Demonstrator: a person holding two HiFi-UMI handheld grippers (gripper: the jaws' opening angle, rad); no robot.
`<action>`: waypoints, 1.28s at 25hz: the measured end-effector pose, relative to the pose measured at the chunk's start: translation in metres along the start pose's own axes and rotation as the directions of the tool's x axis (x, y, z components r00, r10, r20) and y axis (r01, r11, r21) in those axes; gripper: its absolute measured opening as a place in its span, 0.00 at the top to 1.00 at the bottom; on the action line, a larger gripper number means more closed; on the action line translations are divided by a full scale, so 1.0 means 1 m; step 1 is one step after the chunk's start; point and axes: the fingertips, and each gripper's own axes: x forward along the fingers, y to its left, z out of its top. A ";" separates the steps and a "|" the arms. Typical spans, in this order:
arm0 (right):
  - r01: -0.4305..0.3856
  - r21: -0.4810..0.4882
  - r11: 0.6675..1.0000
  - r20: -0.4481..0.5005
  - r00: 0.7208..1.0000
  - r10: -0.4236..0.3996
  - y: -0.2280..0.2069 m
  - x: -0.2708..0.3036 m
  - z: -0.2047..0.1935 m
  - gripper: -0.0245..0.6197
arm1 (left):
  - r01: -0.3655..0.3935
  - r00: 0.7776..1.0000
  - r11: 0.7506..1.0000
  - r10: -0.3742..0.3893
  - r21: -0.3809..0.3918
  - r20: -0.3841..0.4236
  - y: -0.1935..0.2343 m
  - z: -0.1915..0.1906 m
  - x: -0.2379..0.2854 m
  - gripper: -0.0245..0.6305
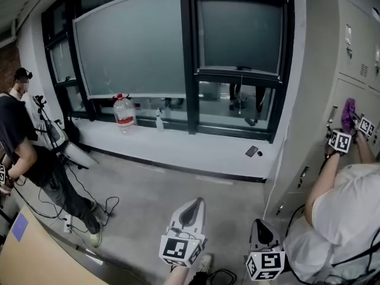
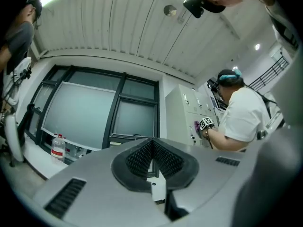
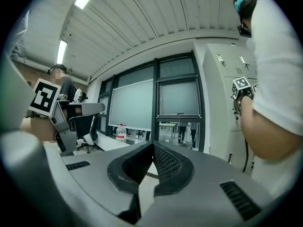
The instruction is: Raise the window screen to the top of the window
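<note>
The window frame (image 1: 186, 58) is black, and the window screen (image 1: 130, 46) inside it is a flat, dull grey-green with a pale edge. Below the frame the sill (image 1: 196, 147) is white. On the sill, the bottle (image 1: 124, 113) is clear with a red cap and red label. Right of the frame the lockers (image 1: 323, 70) are pale grey, with what seems a purple cloth (image 1: 348, 114) against them. Furthest from the frame, the left gripper (image 1: 192, 203) and right gripper (image 1: 260, 224) are light grey, with black ribbed pads (image 2: 137, 160) and black-and-white square markers.
</note>
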 end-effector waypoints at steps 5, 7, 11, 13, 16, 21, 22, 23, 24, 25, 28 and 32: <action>0.046 -0.015 0.999 0.002 0.999 -0.046 -0.036 0.123 0.027 0.95 | -0.016 0.999 1.000 0.016 0.010 -0.033 0.070 -0.029 0.104 0.96; 0.061 0.003 0.998 0.025 0.998 -0.061 -0.051 0.169 0.045 0.95 | -0.004 0.999 1.000 0.004 -0.005 -0.042 0.093 -0.033 0.148 0.96; 0.080 0.036 0.996 0.064 0.995 -0.082 -0.068 0.234 0.069 0.95 | 0.030 0.999 0.999 -0.030 -0.032 -0.022 0.123 -0.028 0.212 0.96; 0.076 0.050 0.996 0.067 0.995 -0.080 -0.075 0.257 0.072 0.95 | 0.037 0.999 0.999 -0.037 -0.020 -0.029 0.132 -0.033 0.237 0.96; 0.083 0.046 0.996 0.056 0.995 -0.085 -0.086 0.290 0.071 0.95 | 0.030 0.998 0.999 -0.031 -0.019 -0.051 0.148 -0.048 0.267 0.96; 0.100 0.143 0.985 0.043 0.993 -0.107 -0.121 0.356 0.057 0.95 | -0.009 0.998 0.995 0.003 -0.099 -0.069 0.180 -0.082 0.326 0.96; 0.101 0.166 0.981 0.046 0.993 -0.110 -0.130 0.372 0.053 0.95 | -0.012 0.998 0.995 0.005 -0.098 -0.069 0.185 -0.088 0.341 0.96; 0.102 0.182 0.978 0.049 0.992 -0.112 -0.140 0.388 0.050 0.95 | -0.009 0.998 0.996 0.003 -0.092 -0.068 0.189 -0.095 0.358 0.96; 0.103 0.189 0.977 0.051 0.992 -0.115 -0.151 0.406 0.049 0.95 | -0.004 0.998 0.997 -0.002 -0.083 -0.066 0.193 -0.100 0.376 0.96; 0.105 0.189 0.976 0.052 0.992 -0.116 -0.162 0.424 0.048 0.95 | 0.001 0.998 0.997 -0.006 -0.073 -0.066 0.197 -0.105 0.396 0.96; 0.114 0.183 0.977 0.034 0.992 -0.122 -0.200 0.480 0.049 0.95 | 0.005 0.997 0.999 -0.009 -0.050 -0.080 0.211 -0.119 0.460 0.96; 0.112 0.189 0.976 0.031 0.992 -0.120 -0.248 0.555 0.062 0.95 | 0.007 0.996 0.999 -0.010 -0.040 -0.084 0.227 -0.130 0.545 0.96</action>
